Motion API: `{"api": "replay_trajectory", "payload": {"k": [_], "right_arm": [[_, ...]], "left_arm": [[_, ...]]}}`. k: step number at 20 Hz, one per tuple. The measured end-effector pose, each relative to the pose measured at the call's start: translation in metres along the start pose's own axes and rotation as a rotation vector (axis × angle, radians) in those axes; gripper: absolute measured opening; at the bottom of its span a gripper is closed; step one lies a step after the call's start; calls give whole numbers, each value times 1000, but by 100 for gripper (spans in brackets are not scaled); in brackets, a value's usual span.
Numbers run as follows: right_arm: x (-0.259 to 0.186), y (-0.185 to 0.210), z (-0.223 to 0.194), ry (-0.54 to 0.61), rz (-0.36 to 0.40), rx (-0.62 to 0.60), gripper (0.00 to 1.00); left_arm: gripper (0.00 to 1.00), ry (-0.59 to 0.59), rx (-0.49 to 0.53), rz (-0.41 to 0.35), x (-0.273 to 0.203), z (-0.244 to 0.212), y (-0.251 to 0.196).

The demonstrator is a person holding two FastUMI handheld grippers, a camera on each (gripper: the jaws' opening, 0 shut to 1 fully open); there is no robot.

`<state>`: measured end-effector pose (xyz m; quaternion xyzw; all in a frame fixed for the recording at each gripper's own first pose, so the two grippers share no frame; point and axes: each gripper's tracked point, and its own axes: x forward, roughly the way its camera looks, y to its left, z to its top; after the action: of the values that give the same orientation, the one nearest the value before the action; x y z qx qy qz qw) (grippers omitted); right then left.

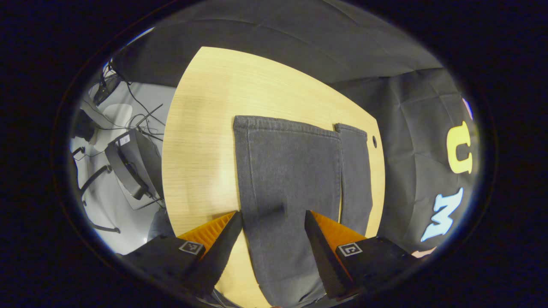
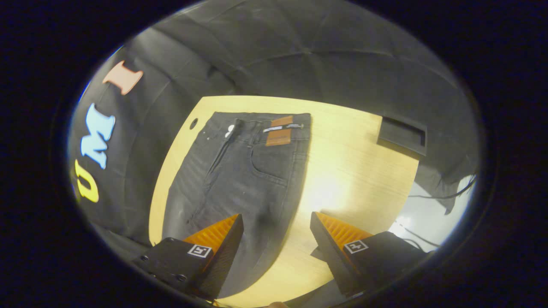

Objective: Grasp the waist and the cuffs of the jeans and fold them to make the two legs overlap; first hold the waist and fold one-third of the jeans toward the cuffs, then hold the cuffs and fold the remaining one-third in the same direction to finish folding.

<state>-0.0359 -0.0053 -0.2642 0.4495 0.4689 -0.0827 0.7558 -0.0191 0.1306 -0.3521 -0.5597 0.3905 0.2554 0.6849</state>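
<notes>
With both legs already stacked, the jeans (image 2: 239,171) lie flat on the table (image 2: 351,171), left gripper (image 1: 274,222) wide open and empty above the legs facing the cuffs (image 1: 299,128), right gripper (image 2: 276,226) equally open, empty, facing the waist (image 2: 261,122), probably staging the first third-fold; wall tray (image 2: 402,134) contents unreadable.

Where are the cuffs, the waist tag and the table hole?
cuffs (image 1: 284,125): left gripper view, hem of the near leg.
tag (image 2: 278,133): right gripper view, its middle.
hole (image 2: 193,123): right gripper view, its centre.
</notes>
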Motion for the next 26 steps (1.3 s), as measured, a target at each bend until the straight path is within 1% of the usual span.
{"api": "replay_trajectory", "payload": {"k": [3, 5, 7, 10, 11, 12, 13, 14, 15, 16, 17, 18, 19, 20, 21, 25, 26], "right_arm": [[8, -13, 11, -1, -10, 75, 95], [6, -21, 21, 0, -1, 135, 95], [3, -23, 30, 2, 20, 179, 94], [8, -13, 32, 27, 59, 210, 93], [17, -4, 27, 50, 88, 216, 91], [22, 7, 22, 84, 126, 226, 89], [27, 14, 16, 116, 154, 240, 85], [33, 18, 12, 138, 169, 252, 83], [36, 19, 15, 143, 178, 267, 72], [39, 20, 16, 146, 179, 263, 68], [39, 13, 12, 144, 162, 241, 58], [38, 9, 11, 146, 156, 224, 42], [38, 5, 9, 150, 148, 219, 31], [39, 4, 10, 155, 151, 240, 25], [36, 6, 11, 168, 172, 264, 10], [20, 10, 16, 207, 236, 265, 3], [13, 12, 19, 218, 256, 256, 3]], "left_arm": [[98, -1, 8, -19, 10, 8, -11], [98, 1, 15, -49, 16, 12, -20], [93, 11, 3, -37, 24, 12, -17], [54, 31, -24, -62, 33, 9, -19], [57, 32, -25, -61, 36, 10, -15], [34, 33, -25, -59, 38, 10, -13], [28, 31, -30, -60, 38, 12, -10], [18, 36, -35, -73, 38, 12, -11], [18, 41, -30, -86, 37, 11, -11], [17, 43, -29, -89, 36, 12, -8], [17, 43, -43, -91, 35, 13, -10], [10, 50, -48, -106, 36, 13, -11], [10, 53, -49, -115, 38, 13, -7], [10, 58, -46, -122, 36, 13, -5], [10, 59, -43, -126, 35, 14, -5], [10, 57, -36, -161, 16, 17, -12], [10, 56, -35, -172, 9, 17, -16]]}}
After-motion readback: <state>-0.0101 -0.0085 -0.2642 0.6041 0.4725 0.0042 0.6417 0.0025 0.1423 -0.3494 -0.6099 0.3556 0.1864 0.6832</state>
